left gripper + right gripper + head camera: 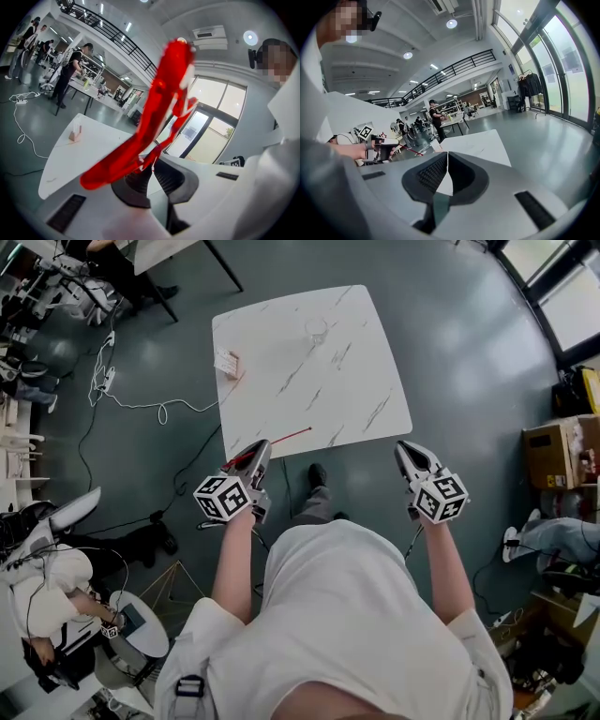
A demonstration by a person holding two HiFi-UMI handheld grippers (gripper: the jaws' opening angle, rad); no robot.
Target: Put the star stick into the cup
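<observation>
**Red star stick pinched in the left gripper, just short of the table that holds the cup**

The only markings that can be made out are black-and-white square patterns on each gripper's marker cube (223, 497). Print on a cardboard box (553, 454) far right of the table is too small to read.

A white, marble-veined table (347, 371) stands on a glossy grey-blue floor (469, 343) in a large hall with tall windows (562, 70) and a railed balcony (454, 68). A white cable (141, 405) snakes over the floor left of the table. A clear cup (317, 330) stands near the table's far edge, faint against the white top. A small pinkish box (228, 363) sits at the table's left edge.

The left gripper (261, 448) hangs just off the table's near edge, its jaws pinching the red star stick (286, 439). The stick's thin end reaches over that edge, well apart from the cup. In the left gripper view the stick is a close red blur, its star hard to make out. The right gripper (405, 448), off the table's near right corner, has its jaws pressed together on nothing.
</observation>
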